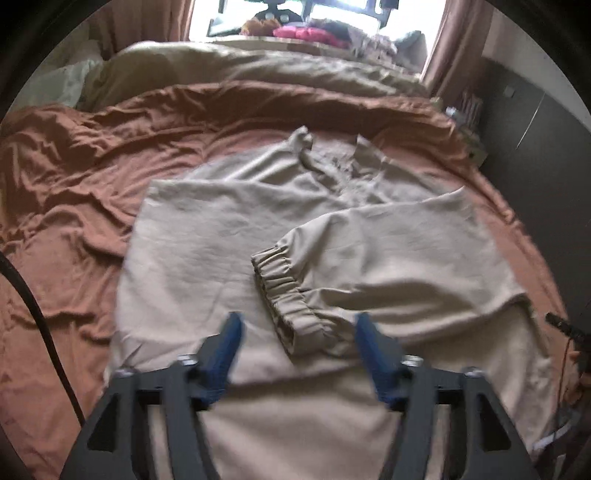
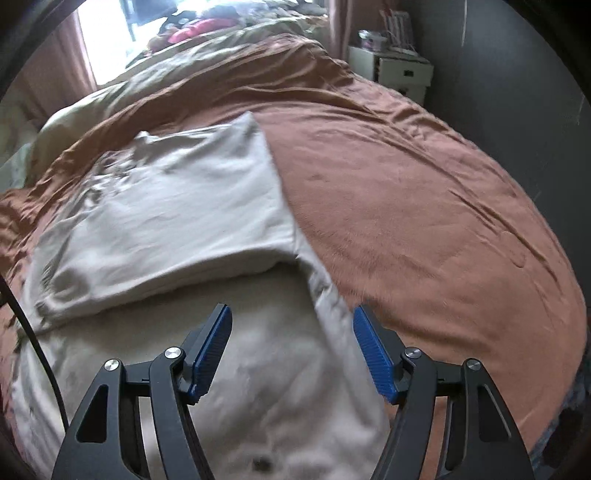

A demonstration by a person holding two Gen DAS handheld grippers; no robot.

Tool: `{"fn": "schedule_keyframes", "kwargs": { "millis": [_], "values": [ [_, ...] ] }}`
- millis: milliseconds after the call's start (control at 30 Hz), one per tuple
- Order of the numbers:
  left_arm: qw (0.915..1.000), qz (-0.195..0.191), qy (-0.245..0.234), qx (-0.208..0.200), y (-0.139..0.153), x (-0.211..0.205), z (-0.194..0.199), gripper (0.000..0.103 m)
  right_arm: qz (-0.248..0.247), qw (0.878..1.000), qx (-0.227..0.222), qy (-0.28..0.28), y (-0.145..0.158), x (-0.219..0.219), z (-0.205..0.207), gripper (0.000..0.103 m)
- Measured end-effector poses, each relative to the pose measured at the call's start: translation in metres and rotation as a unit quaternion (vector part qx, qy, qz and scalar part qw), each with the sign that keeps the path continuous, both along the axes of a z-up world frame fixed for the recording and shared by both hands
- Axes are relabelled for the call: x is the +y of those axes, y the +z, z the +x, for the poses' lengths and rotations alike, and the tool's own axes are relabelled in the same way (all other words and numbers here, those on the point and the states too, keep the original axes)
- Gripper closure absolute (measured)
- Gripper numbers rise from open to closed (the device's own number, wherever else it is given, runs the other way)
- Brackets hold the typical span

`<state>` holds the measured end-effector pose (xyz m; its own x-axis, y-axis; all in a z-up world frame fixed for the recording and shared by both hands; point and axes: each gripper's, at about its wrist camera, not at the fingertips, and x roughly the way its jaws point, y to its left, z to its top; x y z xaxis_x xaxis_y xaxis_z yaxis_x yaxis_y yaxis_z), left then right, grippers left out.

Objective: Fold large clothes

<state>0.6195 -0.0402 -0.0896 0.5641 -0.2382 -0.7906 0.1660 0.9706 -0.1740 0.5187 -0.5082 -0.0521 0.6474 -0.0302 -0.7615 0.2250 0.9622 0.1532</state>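
Note:
A large beige garment [image 1: 221, 236] lies spread on a rust-brown bedspread [image 1: 66, 192]. One sleeve with an elastic cuff [image 1: 284, 295] is folded across its body. My left gripper [image 1: 297, 325] is open and empty, hovering just above the cuff. In the right wrist view the same garment [image 2: 177, 206] shows its folded sleeve panel and right edge on the bedspread [image 2: 424, 221]. My right gripper [image 2: 291, 314] is open and empty above the garment's lower right edge.
A beige duvet [image 1: 258, 70] is bunched at the far end of the bed below a bright window with piled items [image 1: 310, 33]. A white nightstand [image 2: 399, 70] stands by the dark wall. A black cable [image 1: 40, 332] hangs at the left.

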Motion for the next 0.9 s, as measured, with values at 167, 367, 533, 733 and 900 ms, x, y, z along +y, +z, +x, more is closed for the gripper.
{"fn": "schedule_keyframes", "kwargs": {
  "millis": [167, 367, 533, 733, 900],
  "values": [
    [0.9987, -0.026, 0.009, -0.043, 0.042, 0.019, -0.064, 0.005, 0.026, 0.998, -0.047, 0.042, 0.03, 0.012, -0.054, 0.036],
    [0.9964, -0.042, 0.022, -0.07, 0.078, 0.045, -0.144, 0.0, 0.019, 0.993, -0.093, 0.065, 0.05, 0.018, -0.128, 0.013],
    [0.9901, -0.073, 0.058, -0.104, 0.097, 0.073, -0.212, 0.0, 0.012, 0.99, -0.126, 0.061, 0.053, 0.017, -0.194, 0.0],
    [0.9823, -0.1, 0.074, -0.14, 0.107, 0.096, -0.289, 0.0, 0.008, 0.985, -0.16, 0.066, 0.043, 0.027, -0.269, 0.0],
    [0.9833, -0.093, 0.083, -0.133, 0.104, 0.106, -0.339, 0.0, 0.013, 0.985, -0.158, 0.072, 0.028, 0.028, -0.309, 0.0]
  ]
}}
